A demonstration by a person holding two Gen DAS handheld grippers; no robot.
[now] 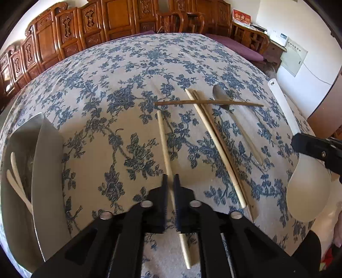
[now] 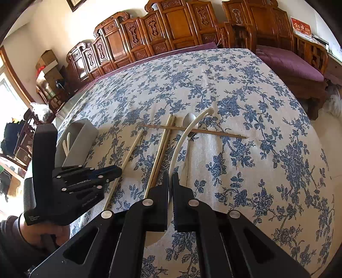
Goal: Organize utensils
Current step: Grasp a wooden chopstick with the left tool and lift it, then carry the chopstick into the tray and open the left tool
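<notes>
My left gripper (image 1: pixel 170 181) is shut on a pale chopstick (image 1: pixel 163 136) that lies along the flowered tablecloth; the same gripper (image 2: pixel 116 170) and chopstick (image 2: pixel 130 147) show in the right wrist view. My right gripper (image 2: pixel 171 179) is shut on a white rice paddle (image 2: pixel 186 132), held above the cloth; the paddle (image 1: pixel 307 192) and gripper (image 1: pixel 299 143) show at the right of the left wrist view. A pair of pale chopsticks (image 1: pixel 215 147), a dark chopstick (image 1: pixel 209 103) laid across them and a metal spoon (image 1: pixel 222 96) lie on the table.
A grey utensil box (image 1: pixel 44 171) with white utensils inside stands at the left; it also shows in the right wrist view (image 2: pixel 83 136). Carved wooden chairs (image 1: pixel 119 19) and a purple-cushioned bench (image 2: pixel 295 64) ring the table's far side.
</notes>
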